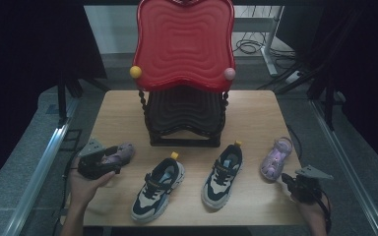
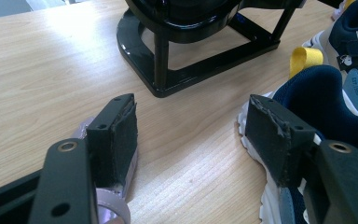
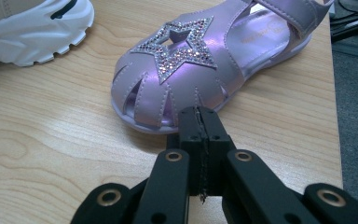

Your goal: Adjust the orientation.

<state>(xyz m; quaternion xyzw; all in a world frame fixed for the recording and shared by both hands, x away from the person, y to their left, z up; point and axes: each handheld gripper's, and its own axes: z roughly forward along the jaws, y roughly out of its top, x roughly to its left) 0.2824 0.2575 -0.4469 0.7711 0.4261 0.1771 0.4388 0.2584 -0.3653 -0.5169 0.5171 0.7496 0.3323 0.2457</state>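
The left gripper (image 1: 109,160) gapes over a purple sandal (image 1: 119,153) near the bench's left edge. The right gripper (image 3: 200,122) is closed, empty, just before another star sandal (image 3: 205,60) by the right edge.

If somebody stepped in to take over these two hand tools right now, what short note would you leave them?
Left gripper: open, jaws either side of bare table; one purple sandal sits beside its left jaw, not gripped.
Right gripper: shut on nothing, tips just short of the toe of the other purple sandal.
Two sneakers lie mid-table in front of the red and black shelf stand.
Done: nothing stowed yet.
Left: probably grip each sandal and place them, then the sneakers.
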